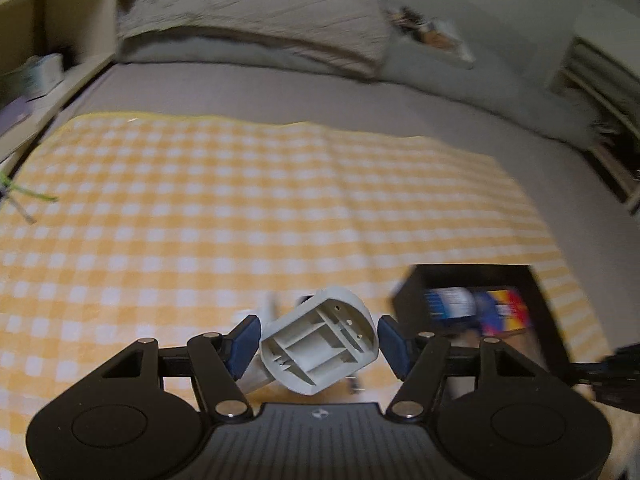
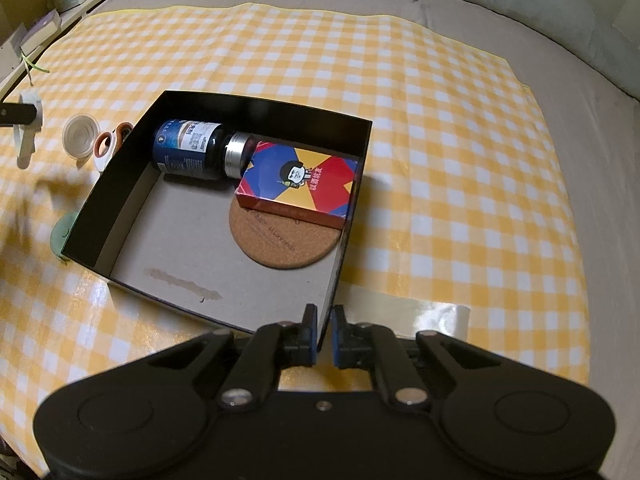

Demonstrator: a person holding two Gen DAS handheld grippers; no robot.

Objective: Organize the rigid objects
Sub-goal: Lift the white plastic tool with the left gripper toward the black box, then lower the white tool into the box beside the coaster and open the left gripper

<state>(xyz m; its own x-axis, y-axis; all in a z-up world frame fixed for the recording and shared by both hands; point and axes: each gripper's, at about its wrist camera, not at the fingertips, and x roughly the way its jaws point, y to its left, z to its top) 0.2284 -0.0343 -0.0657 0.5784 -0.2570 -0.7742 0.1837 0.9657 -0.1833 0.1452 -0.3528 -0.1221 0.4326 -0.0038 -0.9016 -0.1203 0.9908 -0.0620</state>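
My left gripper (image 1: 319,338) is shut on a white ribbed plastic piece (image 1: 316,350), which its blue pads (image 1: 244,340) hold tilted above the yellow checked cloth (image 1: 240,208). In the right wrist view the same white piece (image 2: 29,128) shows at the far left edge. My right gripper (image 2: 322,314) is shut on the near right corner wall of the black box (image 2: 256,108). Inside the box lie a dark blue bottle (image 2: 188,148) on its side, a colourful card box (image 2: 298,182) and a round cork coaster (image 2: 280,240) partly under it.
Left of the box on the cloth are a clear plastic cup (image 2: 80,136), small tape rolls (image 2: 108,146) and a pale green disc (image 2: 62,236) half hidden by the box wall. A pillow (image 1: 256,12) lies at the head of the bed, with a shelf (image 1: 40,60) at the left.
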